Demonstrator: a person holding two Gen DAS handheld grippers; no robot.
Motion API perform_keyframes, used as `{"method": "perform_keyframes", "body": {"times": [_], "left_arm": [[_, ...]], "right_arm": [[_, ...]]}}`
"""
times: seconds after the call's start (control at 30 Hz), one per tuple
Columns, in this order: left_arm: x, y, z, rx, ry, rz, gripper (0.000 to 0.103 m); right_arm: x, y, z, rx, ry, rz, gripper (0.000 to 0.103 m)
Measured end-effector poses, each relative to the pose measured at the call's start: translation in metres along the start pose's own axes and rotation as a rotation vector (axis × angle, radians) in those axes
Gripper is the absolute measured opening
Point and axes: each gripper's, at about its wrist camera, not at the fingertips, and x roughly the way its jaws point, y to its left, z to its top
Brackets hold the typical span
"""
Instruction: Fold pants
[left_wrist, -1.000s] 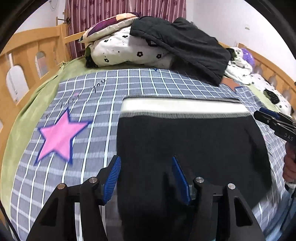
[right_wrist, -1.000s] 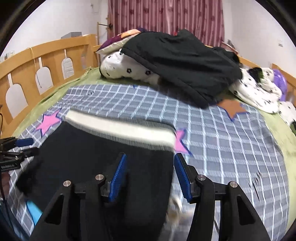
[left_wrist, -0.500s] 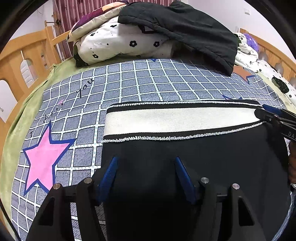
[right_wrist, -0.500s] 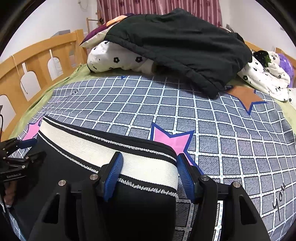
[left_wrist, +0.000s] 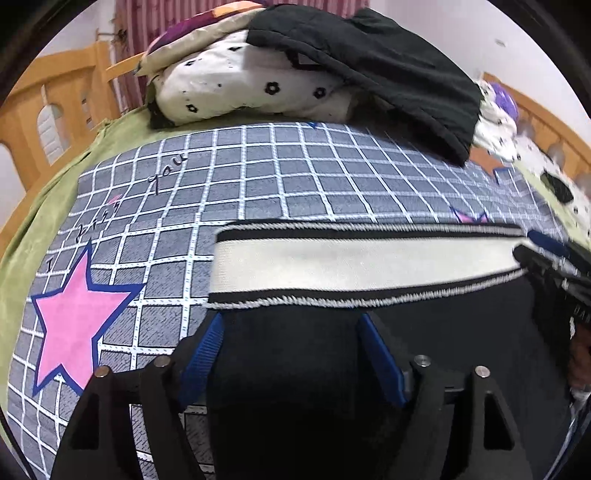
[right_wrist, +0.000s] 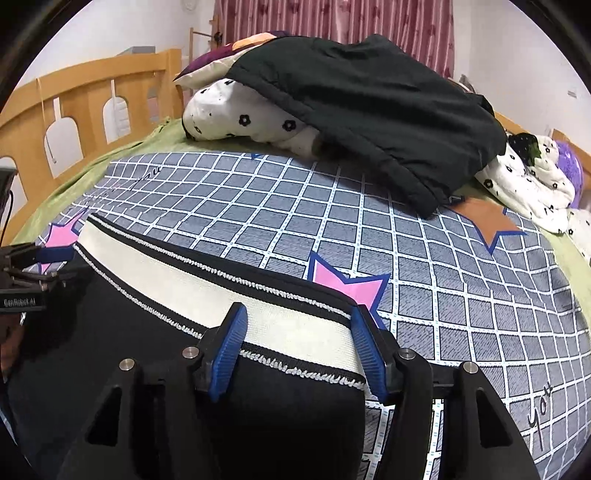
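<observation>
Black pants (left_wrist: 303, 354) with a white, black-edged waistband (left_wrist: 362, 262) lie on the checked bed cover (left_wrist: 258, 184). My left gripper (left_wrist: 291, 339) is open, its blue pads straddling the pants' left edge just below the waistband. My right gripper (right_wrist: 299, 332) is open, its pads straddling the right end of the waistband (right_wrist: 221, 291), close over the pants (right_wrist: 280, 417). Each gripper shows at the other view's edge: the right one in the left wrist view (left_wrist: 554, 266), the left one in the right wrist view (right_wrist: 29, 269).
A pile of flowered bedding (right_wrist: 255, 122) with a black jacket (right_wrist: 369, 99) on top lies at the head of the bed. Wooden rails (right_wrist: 81, 99) run along the left side. More bedding (right_wrist: 532, 184) lies at the right. Pink stars (left_wrist: 77, 321) mark the cover.
Both grippers have moved forward and down with the pants; the waistband now lies flat on the cover, closer in view. The jaws stay open.
</observation>
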Motion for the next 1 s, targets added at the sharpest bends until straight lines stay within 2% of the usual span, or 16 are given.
{"method": "perform_keyframes", "body": {"times": [0.33, 0.43, 0.53, 0.67, 0.73, 0.9, 1.0], "left_arm": [[-0.002, 0.001, -0.002, -0.001, 0.009, -0.013, 0.081], [-0.001, 0.002, -0.003, -0.008, 0.011, -0.014, 0.085], [0.003, 0.008, -0.003, -0.042, 0.030, -0.020, 0.095], [0.014, 0.028, -0.006, -0.161, 0.073, -0.129, 0.097], [0.017, 0.033, -0.008, -0.192, 0.083, -0.154, 0.097], [0.007, 0.011, -0.008, -0.101, 0.032, -0.031, 0.097], [0.004, 0.006, -0.006, -0.072, 0.019, 0.004, 0.097]], "right_arm": [[-0.004, 0.000, -0.004, 0.007, -0.016, 0.001, 0.058], [-0.004, -0.001, -0.005, 0.009, -0.017, 0.000, 0.059], [-0.003, -0.001, -0.005, 0.012, -0.015, 0.003, 0.060], [-0.001, -0.005, -0.005, 0.035, -0.007, 0.012, 0.064], [0.000, -0.009, -0.005, 0.056, 0.001, 0.028, 0.065], [0.002, -0.013, -0.005, 0.087, 0.009, 0.050, 0.067], [0.002, -0.012, -0.005, 0.083, 0.006, 0.046, 0.067]]}}
